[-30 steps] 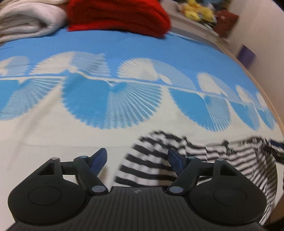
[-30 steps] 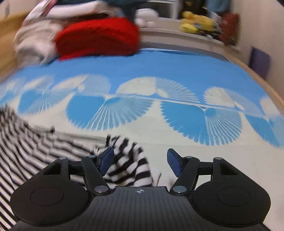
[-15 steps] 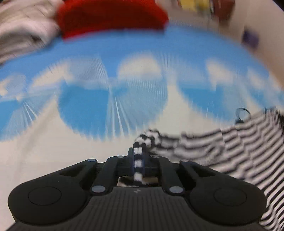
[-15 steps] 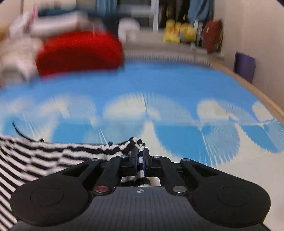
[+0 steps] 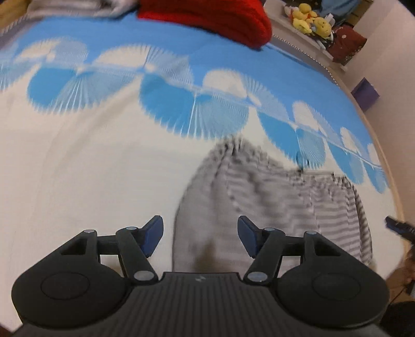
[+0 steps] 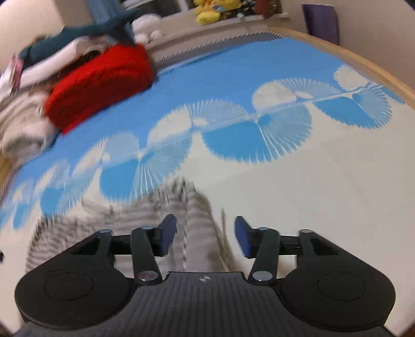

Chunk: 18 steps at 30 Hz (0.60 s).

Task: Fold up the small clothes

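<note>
A small black-and-white striped garment [image 5: 272, 197] lies on the bed cover, blurred by motion. My left gripper [image 5: 200, 234] hangs above its left part with jaws opening; cloth shows below the gap, and the pads do not press on it. In the right wrist view the same striped garment [image 6: 166, 210] stretches to the left. My right gripper [image 6: 206, 238] is over the garment's right end, jaws also opening, with the fabric beneath and no grip on it. The other gripper's tip [image 5: 399, 228] peeks in at the left view's right edge.
The bed cover [image 5: 90, 168] is cream near me and blue with fan patterns farther off. A red folded blanket [image 6: 101, 83] and pale bedding [image 6: 23, 121] are piled at the far end. A wooden bed edge [image 6: 363, 64], plush toys [image 5: 308, 18] and a purple box [image 5: 364, 93] lie beyond.
Half a second ago both grippers were shut on corners of the striped garment. Both have let go and pulled up and back, and the garment now lies on the bed.
</note>
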Available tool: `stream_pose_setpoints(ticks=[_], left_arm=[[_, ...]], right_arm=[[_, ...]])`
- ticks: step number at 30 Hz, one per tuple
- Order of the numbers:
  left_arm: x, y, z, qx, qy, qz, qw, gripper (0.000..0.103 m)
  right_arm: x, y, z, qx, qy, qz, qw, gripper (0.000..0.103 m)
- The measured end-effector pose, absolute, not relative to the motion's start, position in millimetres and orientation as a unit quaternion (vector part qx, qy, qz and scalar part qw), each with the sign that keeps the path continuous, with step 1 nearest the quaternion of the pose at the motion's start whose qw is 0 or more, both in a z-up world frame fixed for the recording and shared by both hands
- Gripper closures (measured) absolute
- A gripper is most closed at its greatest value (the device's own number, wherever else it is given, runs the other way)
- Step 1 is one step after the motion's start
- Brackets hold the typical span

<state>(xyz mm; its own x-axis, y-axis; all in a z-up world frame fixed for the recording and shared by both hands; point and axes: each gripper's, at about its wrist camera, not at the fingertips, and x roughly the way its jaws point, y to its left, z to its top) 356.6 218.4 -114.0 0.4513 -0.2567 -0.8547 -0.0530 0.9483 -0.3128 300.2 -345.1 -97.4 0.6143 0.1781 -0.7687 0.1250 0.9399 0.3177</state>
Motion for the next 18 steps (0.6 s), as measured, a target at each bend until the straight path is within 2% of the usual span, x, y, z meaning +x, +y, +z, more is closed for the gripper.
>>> stream_pose_setpoints(ticks=[3,4,7,9,10,11,12,13,14,17,18], left_arm=[[333.5,227.8,-156.2,-0.183,0.553,-0.037,0.812,0.035],[332.9,228.2,-170.6,-0.191,0.585,-0.03,0.788,0.041],[333.7,225.0,-183.5,-0.222,0.607,-0.043,0.762,0.043],[335.1,216.7,-191.0,-0.201,0.622,-0.054,0.755,0.043],[334.4,213.1,-194.8,-0.192,0.628,-0.054,0.752,0.052],[333.7,209.9,-197.0,-0.189,0.631,-0.06,0.75,0.06],[332.7,206.9,-195.9,-0.185,0.628,-0.069,0.753,0.087],[331.9,205.2,-191.5,-0.175,0.62,-0.075,0.761,0.101],[330.4,207.2,-182.3,-0.174,0.601,-0.082,0.776,0.101],[317.4,234.0,-143.7,-0.244,0.51,-0.086,0.82,0.101],[312.3,238.1,-136.8,-0.233,0.498,-0.077,0.832,0.101]], right_arm=[[275.2,-344.6,-124.4,0.169,0.486,0.014,0.857,0.043],[272.2,-342.4,-131.4,0.167,0.509,0.016,0.844,0.044],[265.1,-337.5,-135.9,0.161,0.51,0.022,0.845,0.044],[264.6,-335.4,-145.4,0.156,0.531,0.033,0.832,0.048],[263.6,-334.9,-148.8,0.152,0.541,0.03,0.827,0.052],[262.4,-336.0,-150.9,0.156,0.544,0.025,0.824,0.062],[259.8,-336.8,-151.4,0.166,0.544,0.03,0.822,0.07],[258.0,-337.7,-150.8,0.18,0.541,0.041,0.821,0.088],[255.6,-337.7,-147.9,0.183,0.534,0.046,0.824,0.095],[245.0,-354.9,-123.4,0.227,0.473,0.024,0.851,0.097],[238.2,-365.0,-115.9,0.261,0.452,0.017,0.853,0.097]])
